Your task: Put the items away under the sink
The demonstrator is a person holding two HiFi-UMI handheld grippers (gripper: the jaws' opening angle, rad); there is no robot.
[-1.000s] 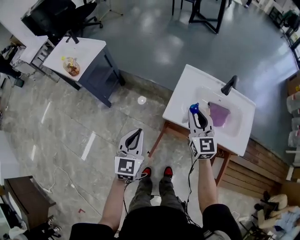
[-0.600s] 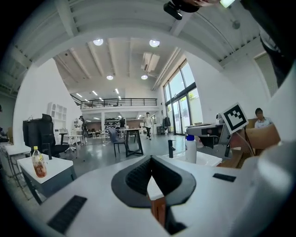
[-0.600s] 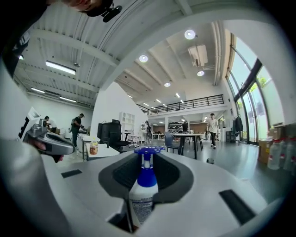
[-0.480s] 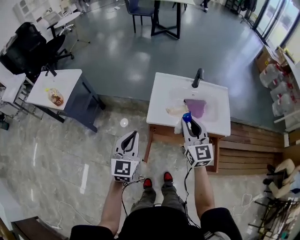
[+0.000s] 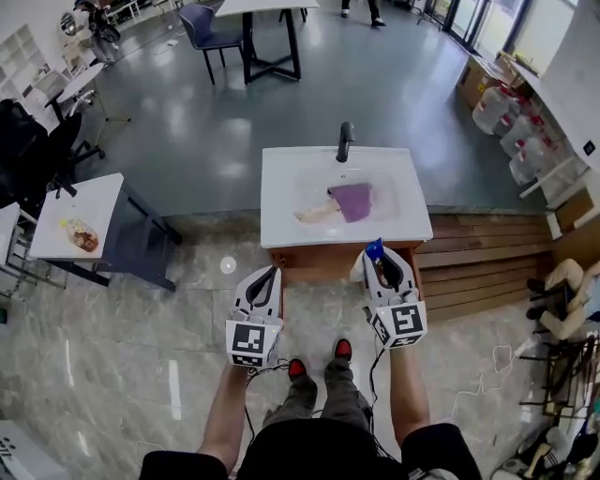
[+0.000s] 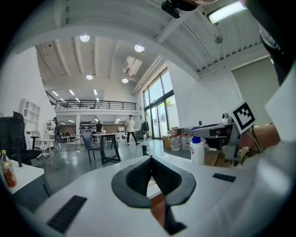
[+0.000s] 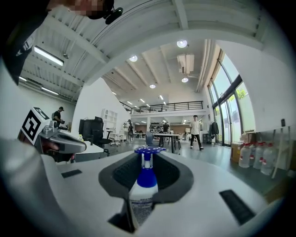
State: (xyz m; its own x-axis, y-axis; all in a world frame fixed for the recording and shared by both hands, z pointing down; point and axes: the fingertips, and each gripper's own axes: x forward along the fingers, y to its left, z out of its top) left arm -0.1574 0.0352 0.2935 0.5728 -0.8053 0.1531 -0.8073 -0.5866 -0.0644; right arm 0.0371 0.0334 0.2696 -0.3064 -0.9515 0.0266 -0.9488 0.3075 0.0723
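- Cupboard space below the sink (image 5: 281, 211) is hidden in the head view. Only a brown wooden front (image 5: 323, 262) shows beneath the white rim, and the person's body is cut off at the lower edge.
- The sink stands where pale marble floor (image 5: 141, 328) meets grey floor (image 5: 403, 84), with wooden boards (image 5: 478, 267) to its right. A dark faucet (image 5: 345, 141) rises at the back. A purple cloth (image 5: 352, 200) lies in the basin against a beige item (image 5: 314, 213) too small to identify.
- Both tools hang just in front of the sink, well apart. The right tool (image 5: 382, 255) holds a spray bottle (image 5: 374, 248) with a blue top, clear of the sink near its right front corner. The left tool (image 5: 270, 274) carries nothing.
- A white worktop (image 5: 66, 202) at the left bears a small packet (image 5: 80, 234). Clear jugs (image 5: 511, 122) cluster at the upper right, and a chair (image 5: 208, 23) stands farther off.
- In the left gripper view the tool's dark pads meet at their tips, narrow and empty. The tool's own body blocks most of the sink beyond. A small bottle (image 6: 5, 169) at the far left is cut by the frame's edge, and the distant people (image 6: 130, 127) are tiny.
- In the right gripper view the pads close on the spray bottle's upper part. Its white body drops out of sight between them, and the label print is unreadable. Behind is a tall white hall with ceiling lamps (image 7: 181, 44), a mezzanine railing (image 7: 162, 107) and high windows (image 7: 226, 111).
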